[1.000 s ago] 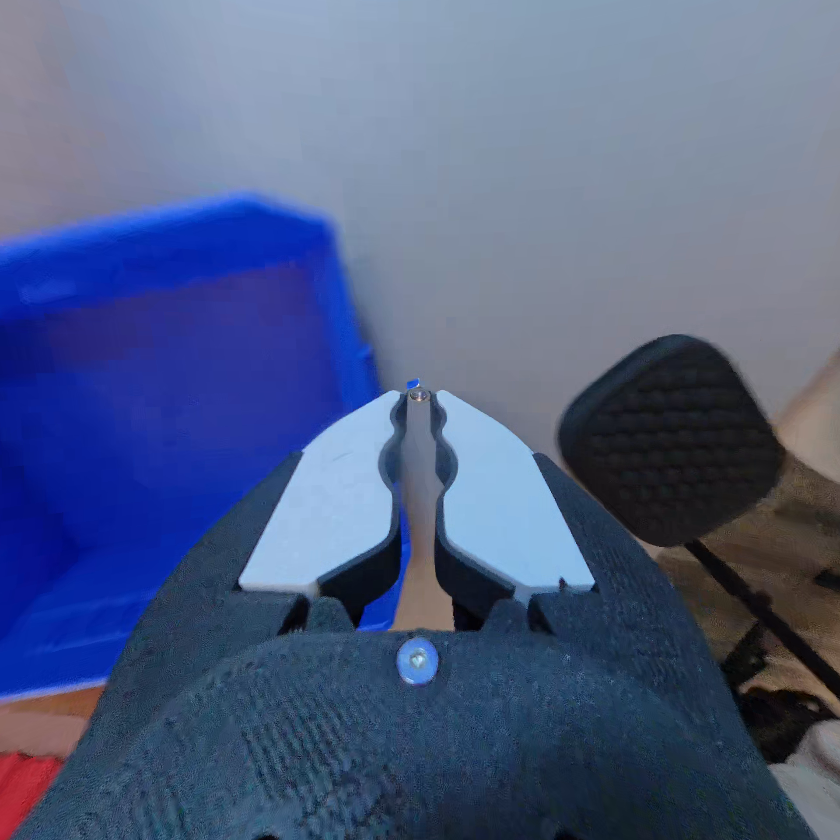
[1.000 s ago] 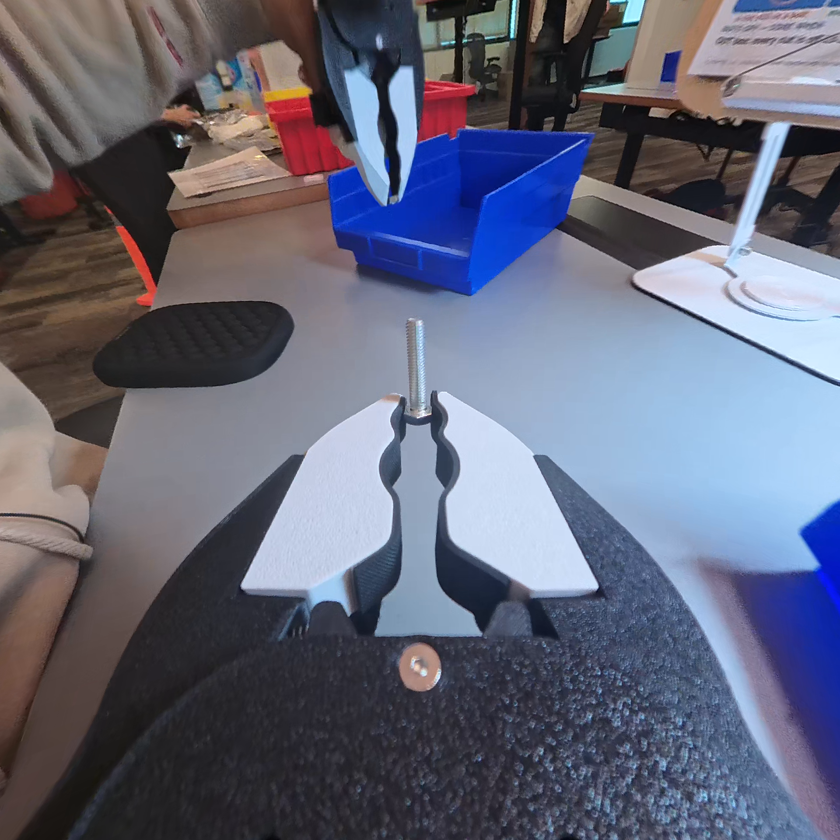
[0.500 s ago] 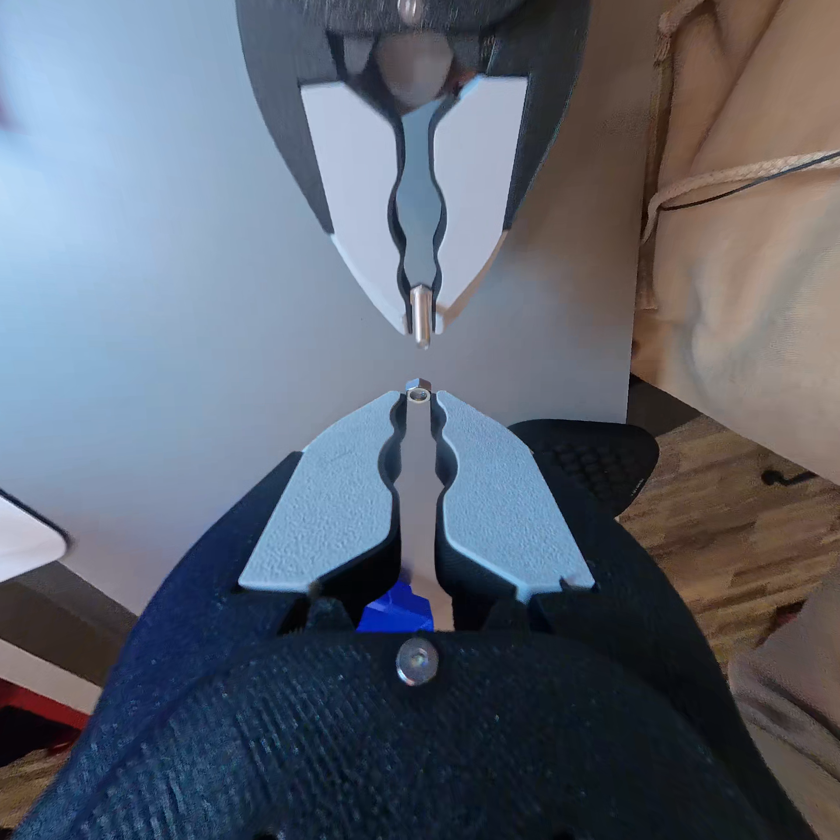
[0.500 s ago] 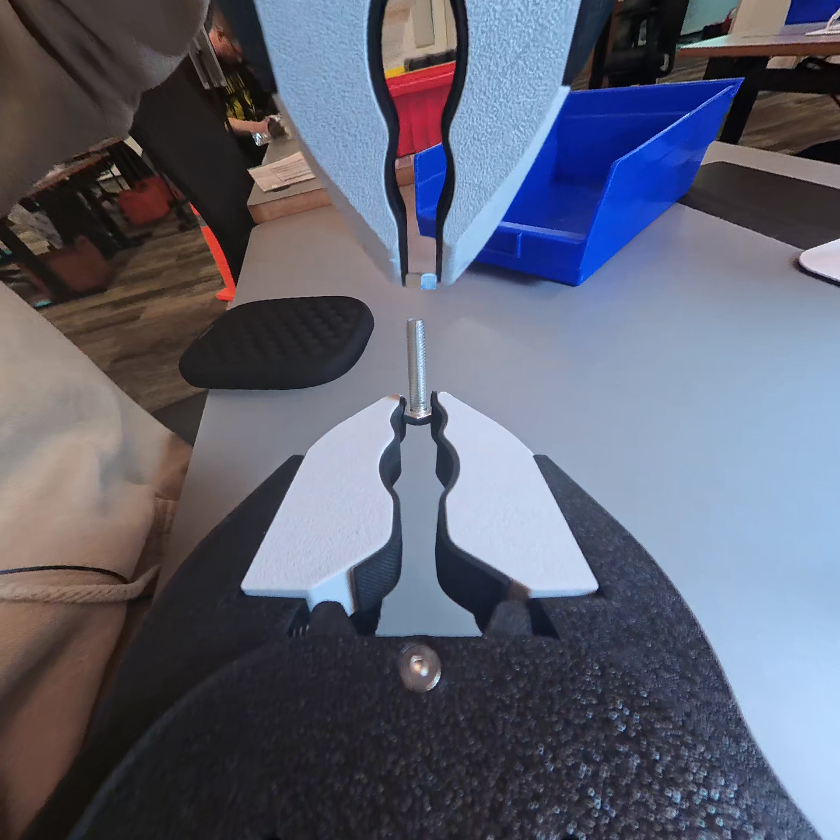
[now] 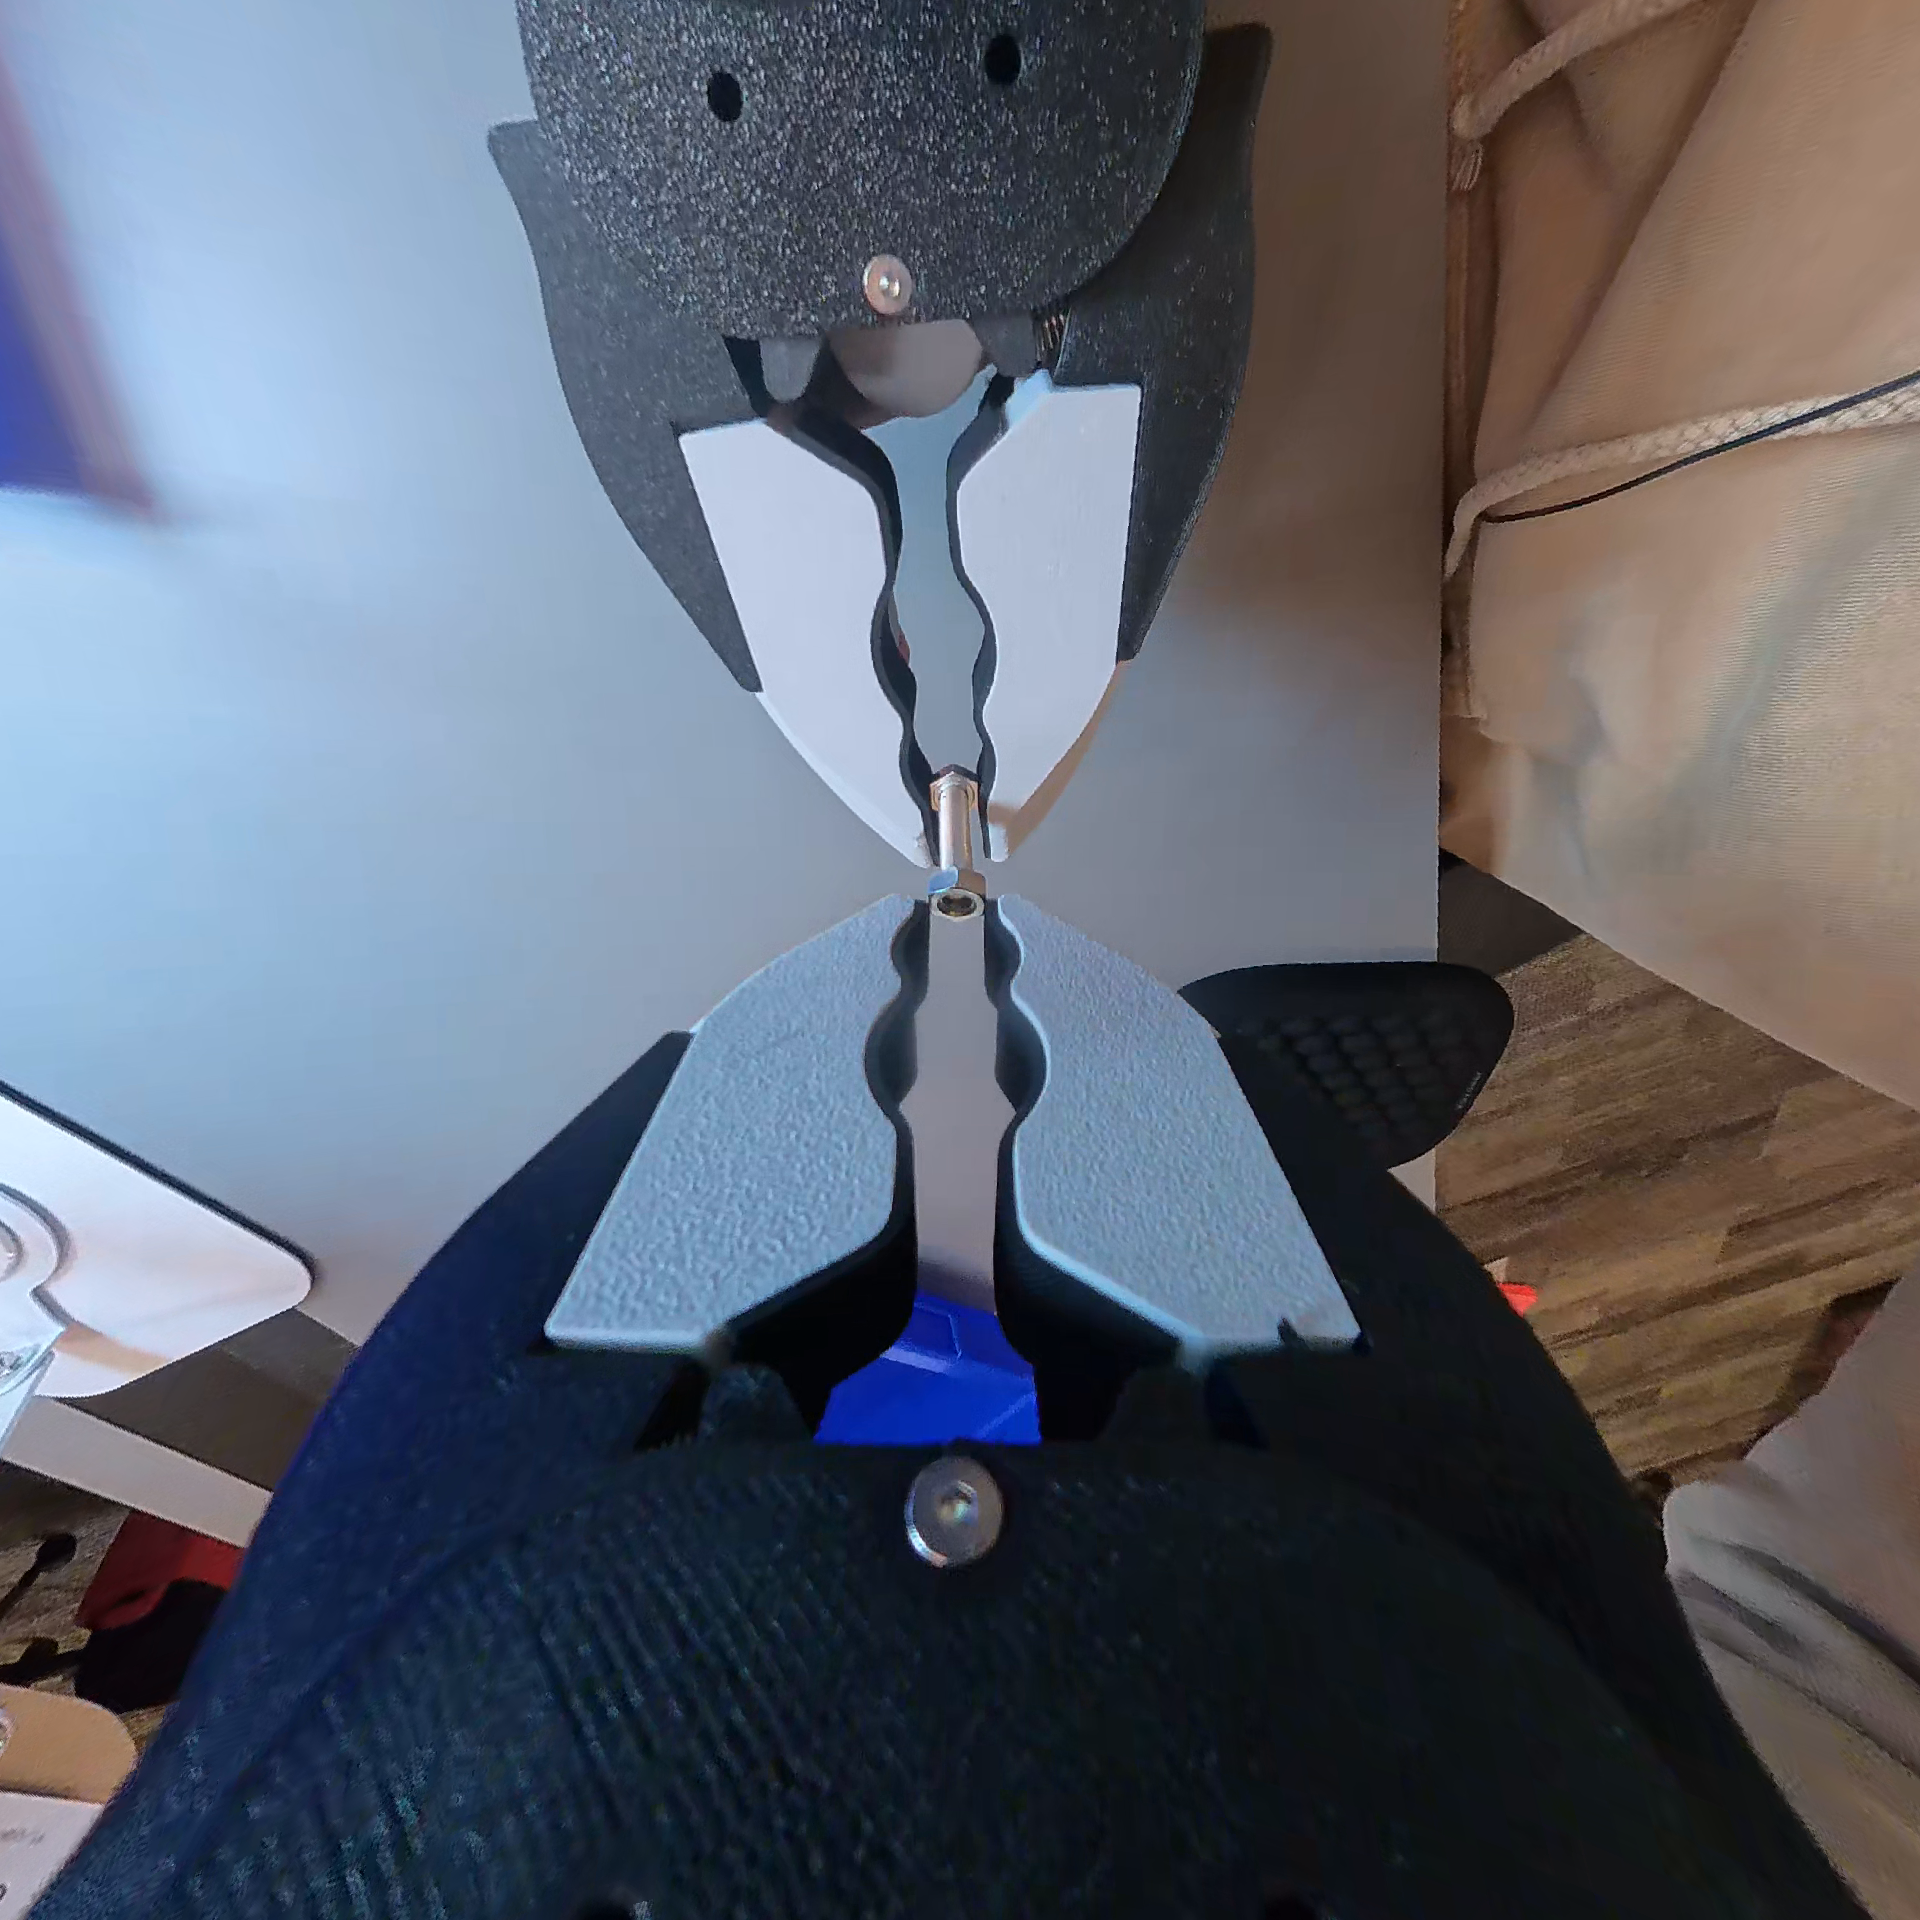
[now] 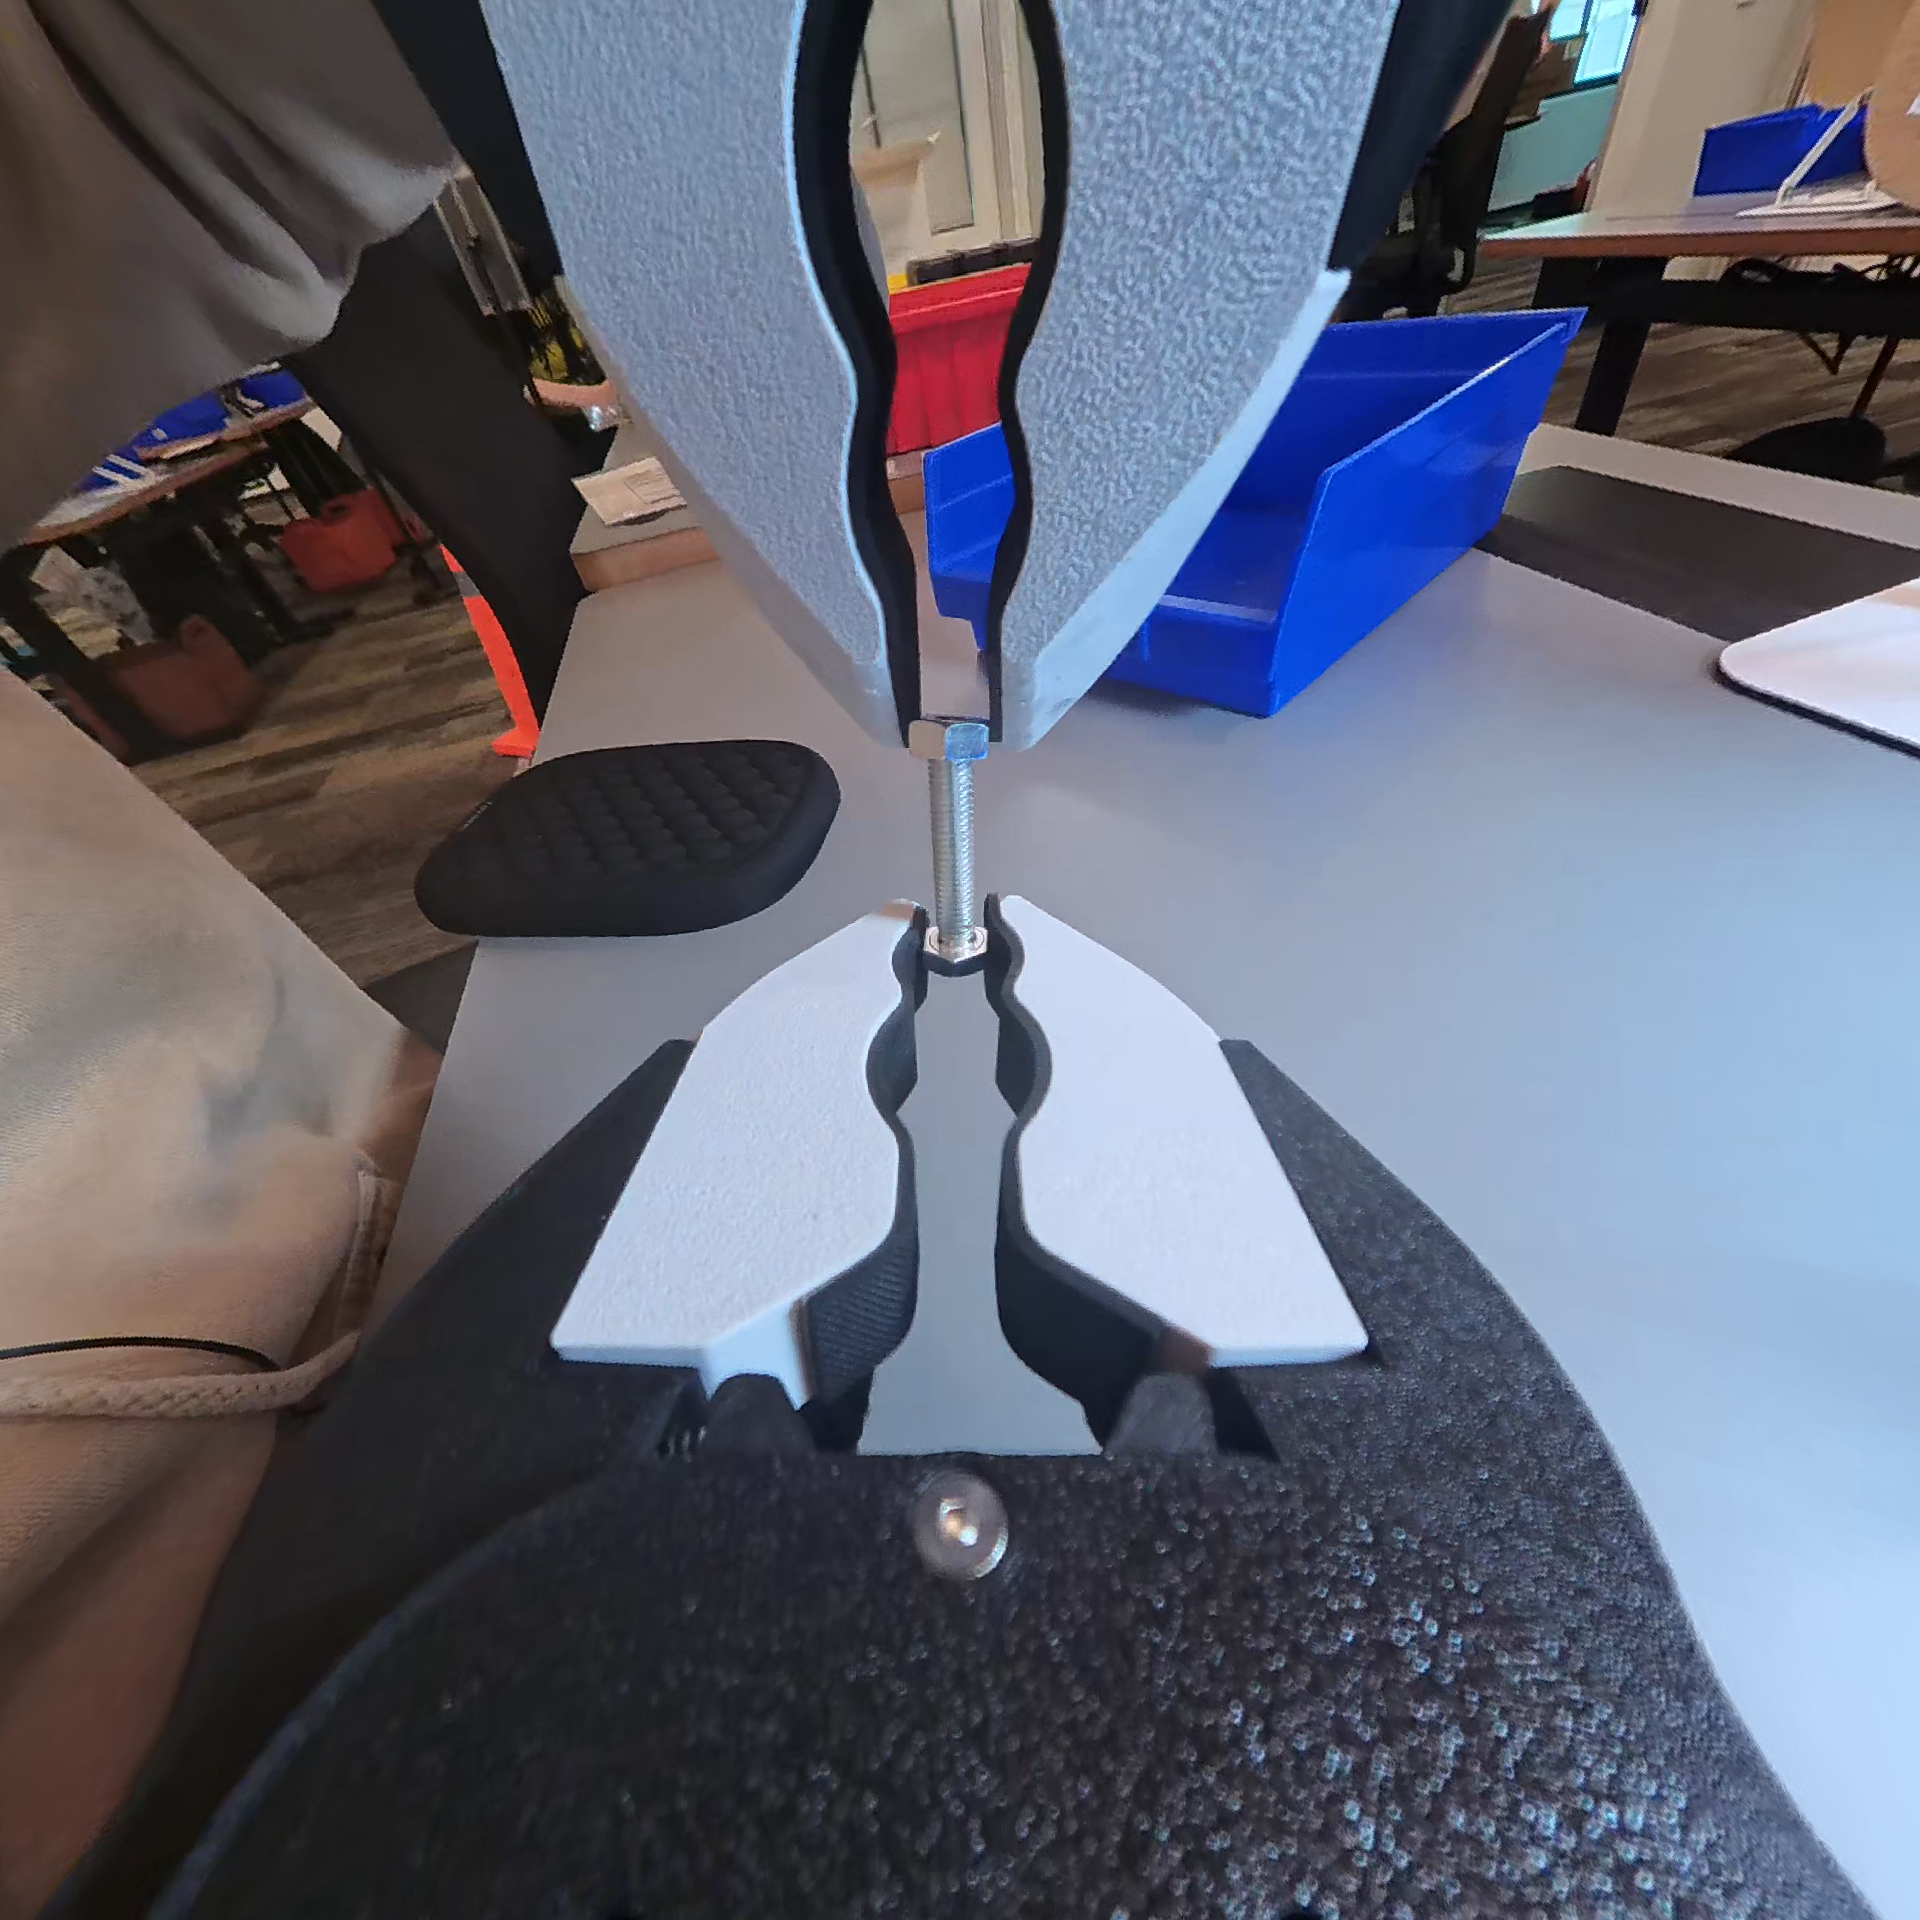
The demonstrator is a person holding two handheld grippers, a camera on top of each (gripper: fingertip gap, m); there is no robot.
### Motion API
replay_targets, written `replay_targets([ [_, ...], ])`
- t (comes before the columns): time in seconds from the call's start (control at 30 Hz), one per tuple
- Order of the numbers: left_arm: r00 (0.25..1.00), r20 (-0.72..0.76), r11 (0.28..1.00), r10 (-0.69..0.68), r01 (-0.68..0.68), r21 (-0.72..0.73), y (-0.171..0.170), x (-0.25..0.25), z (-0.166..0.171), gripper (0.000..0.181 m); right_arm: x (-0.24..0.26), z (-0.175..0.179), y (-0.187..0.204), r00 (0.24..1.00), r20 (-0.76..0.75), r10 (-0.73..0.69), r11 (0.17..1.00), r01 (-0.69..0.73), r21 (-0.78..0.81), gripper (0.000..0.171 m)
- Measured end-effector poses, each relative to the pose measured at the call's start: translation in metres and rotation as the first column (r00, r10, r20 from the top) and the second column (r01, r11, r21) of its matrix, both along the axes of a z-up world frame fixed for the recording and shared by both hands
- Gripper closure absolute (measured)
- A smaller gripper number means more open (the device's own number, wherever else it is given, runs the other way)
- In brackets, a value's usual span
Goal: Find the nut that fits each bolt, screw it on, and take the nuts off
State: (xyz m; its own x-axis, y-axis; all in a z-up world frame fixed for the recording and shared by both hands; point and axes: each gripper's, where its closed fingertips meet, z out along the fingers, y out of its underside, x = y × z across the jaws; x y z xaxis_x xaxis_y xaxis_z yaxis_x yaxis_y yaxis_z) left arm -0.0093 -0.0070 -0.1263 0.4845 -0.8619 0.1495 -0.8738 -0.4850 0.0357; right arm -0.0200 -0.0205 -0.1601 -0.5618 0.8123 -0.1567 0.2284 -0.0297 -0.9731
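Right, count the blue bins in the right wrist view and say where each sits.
2. One blue bin sits on the grey table behind the left tool; another rests on a far desk, top right. Others may be hidden.

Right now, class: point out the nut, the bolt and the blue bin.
nut [image 6: 948, 739], right wrist view, its side flat.
bolt [image 6: 954, 844], right wrist view, mid threaded shank.
blue bin [image 6: 1392, 540], right wrist view, its near side wall.

Grey tabletop [image 6: 1455, 935] under me, wood-plank floor [image 6: 312, 707] past its edge. Black dimpled chair armrest [image 6: 634, 831] beside the table. Behind: other desks [image 6: 1704, 234], bright windows, daylight.
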Motion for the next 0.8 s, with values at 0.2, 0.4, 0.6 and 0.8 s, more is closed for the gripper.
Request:
replay_targets([
  [0.2, 1.0, -0.009, 1.0, -0.011, 0.011, -0.018, -0.003, 0.0, -0.001, 0.171, 0.0, -0.001, -0.002, 1.0, 0.006, 0.0, 1.0, 0.0, 0.017, 0.161],
  [0.4, 1.0, -0.002, 1.0, -0.013, 0.013, -0.021, -0.005, 0.002, -0.001, 0.169, 0.001, -0.002, -0.004, 1.0, 0.01, 0.007, 1.0, -0.007, 0.014, 0.161],
  [0.6, 1.0, 0.026, 1.0, -0.006, 0.006, 0.008, -0.004, 0.004, 0.002, 0.167, 0.001, -0.001, -0.004, 1.0, 0.004, 0.007, 1.0, -0.007, 0.007, 0.161],
  [0.8, 0.994, 0.112, 0.993, 0.012, -0.025, 0.117, -0.001, 0.005, 0.009, 0.165, 0.001, 0.0, -0.003, 1.0, -0.008, 0.005, 1.0, -0.005, -0.002, 0.161],
])
